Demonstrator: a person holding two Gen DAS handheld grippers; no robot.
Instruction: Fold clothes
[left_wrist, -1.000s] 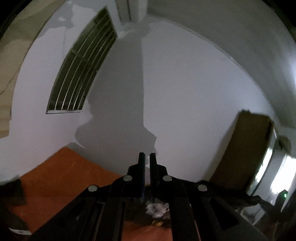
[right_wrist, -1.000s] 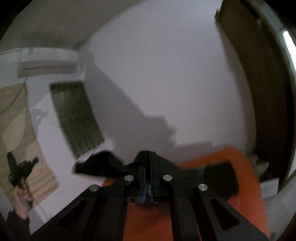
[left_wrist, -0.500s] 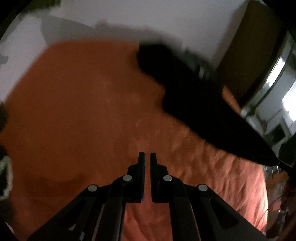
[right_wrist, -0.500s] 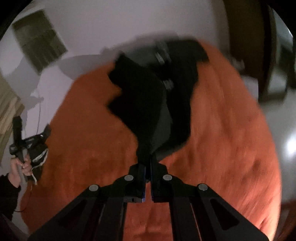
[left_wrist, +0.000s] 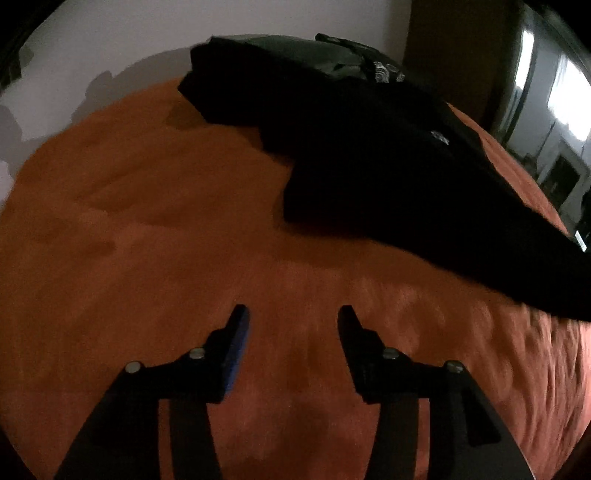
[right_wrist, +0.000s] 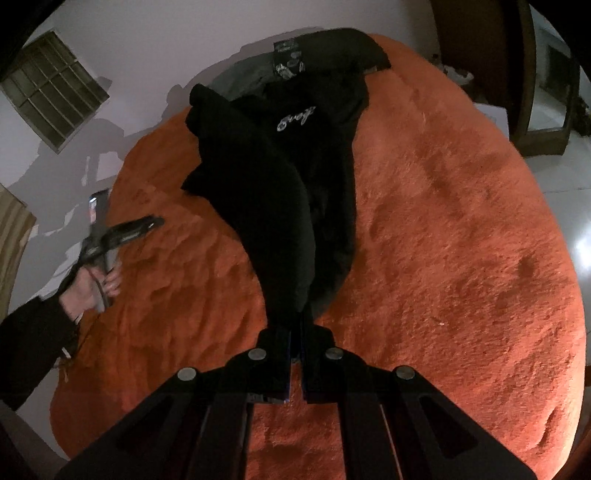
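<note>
Black fabric garment with small white lettering (right_wrist: 291, 177) lies bunched on an orange plush bed cover (right_wrist: 461, 258). In the right wrist view its long axis runs from the right gripper (right_wrist: 294, 334) up toward 12 o'clock, the far end near the wall.

Right gripper: fingers closed tight on the near end of the garment; cloth is pinched between them.

Left gripper (left_wrist: 291, 317): fingers have just been opening, now well apart, nothing between them, only bare cover below. In the left wrist view the garment (left_wrist: 388, 155) lies from 12 to 3 o'clock of the fingers, its nearest edge at about 2 o'clock, apart from them.

Judgement: the left gripper, free, must travel toward 2 o'clock to take a second hold before any fold.
</note>
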